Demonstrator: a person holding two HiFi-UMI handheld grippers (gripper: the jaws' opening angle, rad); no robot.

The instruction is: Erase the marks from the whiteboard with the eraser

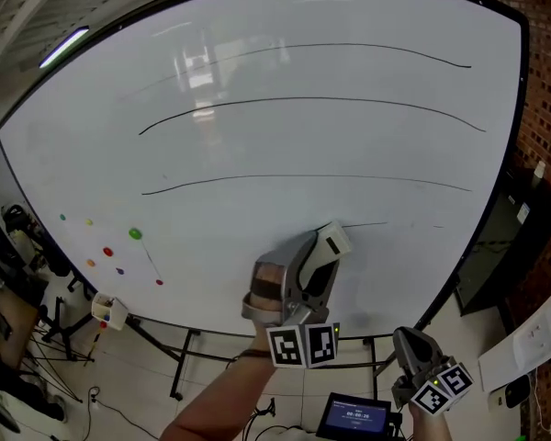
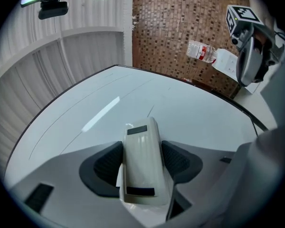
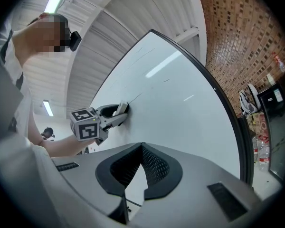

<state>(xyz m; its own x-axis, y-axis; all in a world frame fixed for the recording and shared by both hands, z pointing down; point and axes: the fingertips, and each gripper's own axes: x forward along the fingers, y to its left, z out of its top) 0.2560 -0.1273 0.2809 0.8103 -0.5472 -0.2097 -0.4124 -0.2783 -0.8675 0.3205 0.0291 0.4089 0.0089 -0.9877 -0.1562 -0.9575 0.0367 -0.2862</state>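
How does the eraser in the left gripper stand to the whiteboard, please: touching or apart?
Touching. The right gripper view, looking along the whiteboard, shows the eraser in the left gripper pressed flat on it, with no gap visible.

one whiteboard (image 1: 257, 136), one eraser (image 1: 333, 241)

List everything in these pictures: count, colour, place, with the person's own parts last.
whiteboard: one, white, upright on a dark stand.
marker lines: three long and one short remnant, black, across the whiteboard.
coloured dots: several, mixed colours, on the whiteboard's lower left.
eraser: one, off-white, against the whiteboard beside the remnant.
bottle: one, clear with a red label, by the brick wall.
brick wall: one, red-brown, right of the whiteboard.
left gripper: one, grey, jaws shut on the eraser.
right gripper: one, grey, jaws together and empty, held low, off the whiteboard.
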